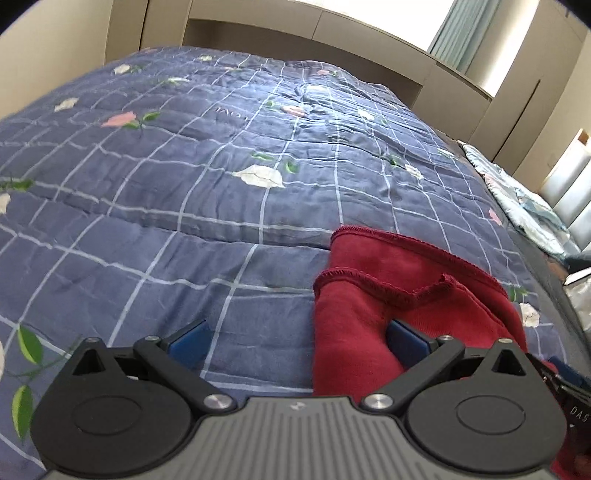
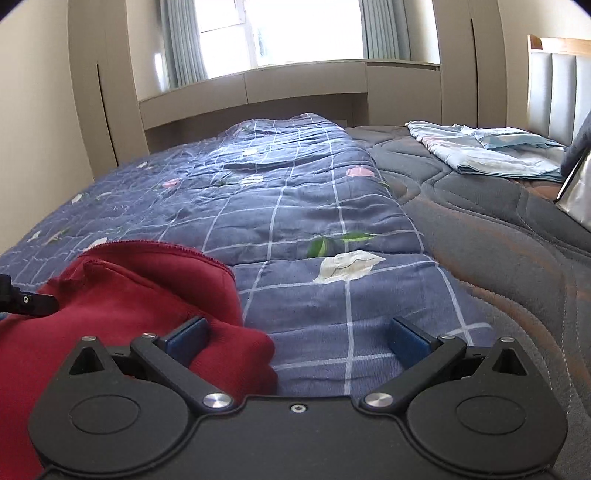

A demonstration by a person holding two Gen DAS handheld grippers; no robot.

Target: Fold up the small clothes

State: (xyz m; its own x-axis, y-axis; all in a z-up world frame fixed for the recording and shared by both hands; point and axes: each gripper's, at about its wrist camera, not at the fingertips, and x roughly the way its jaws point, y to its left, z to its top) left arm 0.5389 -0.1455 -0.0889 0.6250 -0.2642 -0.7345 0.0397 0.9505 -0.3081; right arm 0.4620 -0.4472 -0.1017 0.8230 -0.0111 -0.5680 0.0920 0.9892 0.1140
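While red garment point(image 1: 388, 295) lies bunched on quilt point(image 1: 184, 221) | left gripper point(image 1: 299, 341), right gripper point(image 2: 297, 341): fingers spread, seemingly grasping nothing

Left wrist view: set low and close over the blue checked quilt point(image 1: 221, 192), facing along the bed toward the window wall at 12 o'clock, the red garment point(image 1: 399, 295) at 3 to 5 o'clock. Right wrist view: equally low and close, facing the window point(image 2: 295, 33) at 12 o'clock, garment point(image 2: 129, 295) at 8 o'clock. Both views share quilt, garment and window wall.
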